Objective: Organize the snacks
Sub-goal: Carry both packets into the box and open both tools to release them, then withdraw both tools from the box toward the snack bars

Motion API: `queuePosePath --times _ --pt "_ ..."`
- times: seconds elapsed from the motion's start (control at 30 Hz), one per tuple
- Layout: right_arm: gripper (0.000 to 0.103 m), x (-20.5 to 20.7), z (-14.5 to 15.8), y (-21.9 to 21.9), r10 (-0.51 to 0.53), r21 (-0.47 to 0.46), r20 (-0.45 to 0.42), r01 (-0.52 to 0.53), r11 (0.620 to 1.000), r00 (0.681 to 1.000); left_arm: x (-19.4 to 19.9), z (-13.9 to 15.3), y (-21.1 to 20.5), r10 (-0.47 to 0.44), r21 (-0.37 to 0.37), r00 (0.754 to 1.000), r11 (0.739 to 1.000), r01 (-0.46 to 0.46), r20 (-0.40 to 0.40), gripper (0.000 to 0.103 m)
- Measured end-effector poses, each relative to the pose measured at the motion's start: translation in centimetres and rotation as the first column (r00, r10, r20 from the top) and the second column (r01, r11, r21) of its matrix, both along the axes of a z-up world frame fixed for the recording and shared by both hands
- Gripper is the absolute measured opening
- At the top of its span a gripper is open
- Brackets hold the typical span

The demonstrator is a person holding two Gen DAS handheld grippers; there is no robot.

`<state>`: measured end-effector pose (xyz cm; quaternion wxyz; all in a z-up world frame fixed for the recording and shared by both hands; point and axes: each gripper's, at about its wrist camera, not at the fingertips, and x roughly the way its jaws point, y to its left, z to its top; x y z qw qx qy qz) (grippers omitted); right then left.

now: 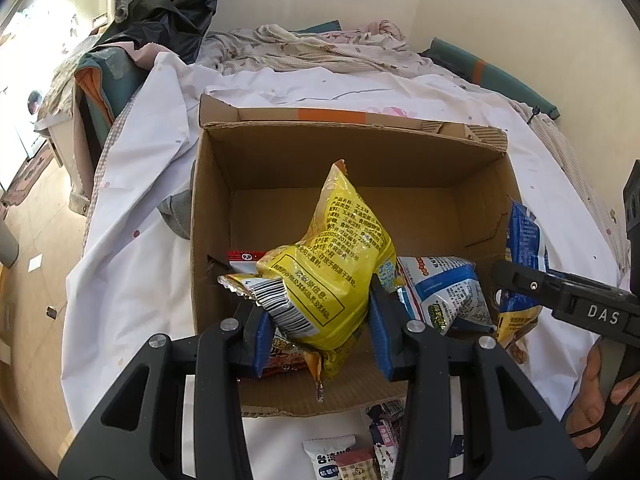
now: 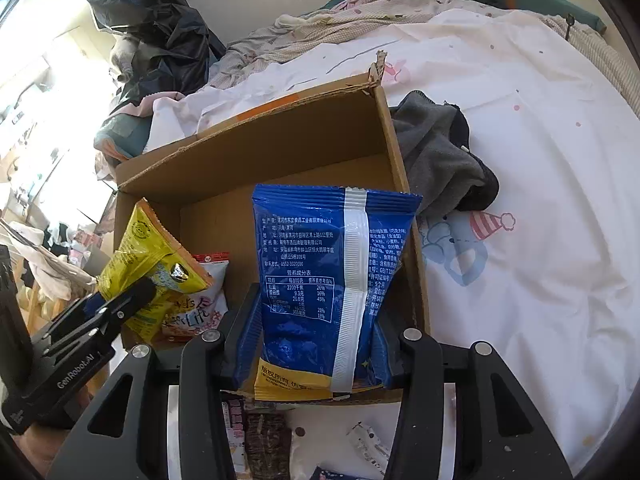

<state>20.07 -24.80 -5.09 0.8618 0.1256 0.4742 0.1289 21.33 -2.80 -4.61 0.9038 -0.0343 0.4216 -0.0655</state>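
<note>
Partway through, I'd say: the box (image 1: 352, 200) on the bed (image 1: 132, 280) already holds a few packets at its near end, a red-and-white one (image 2: 200, 296) on the left and a blue-and-white one (image 1: 444, 292) on the right, with the far half bare. My left claw (image 1: 316, 320) grips a yellow bag (image 1: 328, 268) over the near-left of the box, and my right claw (image 2: 320, 336) grips a blue bag (image 2: 320, 280) at the near-right wall, neither dropped yet. Loose snacks (image 1: 344, 456) lie on the bed near the box, so more remains.
</note>
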Motion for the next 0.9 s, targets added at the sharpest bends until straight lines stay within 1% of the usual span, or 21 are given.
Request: queuePosePath --times 0.17,0.27,0.37,0.4,0.43,0.47,0.5,0.53,0.57,0.6,0.63,0.67,0.7,0.77,0.9 --pt "0.050 0.0 0.0 0.1 0.003 -0.012 -0.001 -0.003 1.000 1.000 0.0 0.0 0.0 -0.003 0.005 1.000 1.000 0.003 0.000 0.037" --pt "0.051 0.0 0.0 0.3 0.006 -0.004 -0.002 -0.006 1.000 1.000 0.0 0.0 0.1 0.004 -0.003 1.000 1.000 -0.004 -0.005 0.038" --pt "0.056 -0.1 0.2 0.5 0.015 -0.002 0.008 -0.015 1.000 1.000 0.0 0.0 0.2 0.003 -0.011 1.000 1.000 -0.003 -0.007 0.038" --pt "0.061 -0.1 0.2 0.6 0.015 -0.002 0.013 -0.015 1.000 1.000 -0.1 0.0 0.1 0.003 -0.008 1.000 1.000 -0.003 -0.003 0.038" --pt "0.069 -0.3 0.4 0.6 0.016 0.004 0.022 -0.016 1.000 1.000 -0.2 0.1 0.1 0.001 -0.002 1.000 1.000 -0.001 0.001 0.038" --pt "0.073 -0.3 0.6 0.6 0.015 0.010 0.031 -0.015 1.000 0.999 -0.3 0.1 0.0 -0.002 0.000 1.000 1.000 0.002 0.002 0.038" --pt "0.080 -0.4 0.8 0.6 0.012 0.016 0.044 -0.013 1.000 0.999 -0.3 0.1 0.0 -0.005 0.004 1.000 1.000 0.005 0.003 0.039" --pt "0.086 -0.6 1.1 0.5 0.008 0.025 0.062 -0.009 1.000 0.998 -0.4 0.1 0.0 -0.008 0.009 1.000 1.000 0.008 0.002 0.043" --pt "0.088 -0.7 1.4 0.5 0.004 0.032 0.076 -0.007 0.999 0.997 -0.4 0.1 -0.1 -0.009 0.015 1.000 1.000 0.009 -0.001 0.047" --pt "0.092 -0.7 1.5 0.5 0.001 0.035 0.082 -0.004 0.999 0.997 -0.5 0.1 -0.2 -0.007 0.024 1.000 1.000 0.007 -0.003 0.060" --pt "0.094 -0.8 1.6 0.4 -0.003 0.040 0.089 -0.001 0.999 0.996 -0.6 0.2 -0.2 -0.001 0.028 1.000 1.000 0.001 0.000 0.075" --pt "0.095 -0.9 1.7 0.4 -0.007 0.045 0.093 0.002 0.999 0.996 -0.7 0.3 -0.1 0.008 0.031 1.000 1.000 -0.008 0.006 0.082" --pt "0.095 -0.9 1.7 0.4 -0.008 0.046 0.091 0.004 0.999 0.996 -0.8 0.4 -0.1 0.016 0.033 1.000 0.999 -0.017 0.014 0.091" --pt "0.095 -0.9 1.7 0.4 -0.008 0.042 0.084 0.005 0.999 0.996 -1.1 0.7 0.1 0.024 0.041 0.999 0.999 -0.026 0.036 0.093" --pt "0.095 -1.0 1.8 0.3 -0.013 0.044 0.083 0.009 0.999 0.997 -1.5 0.9 0.3 0.025 0.065 0.999 0.998 -0.028 0.046 0.093"
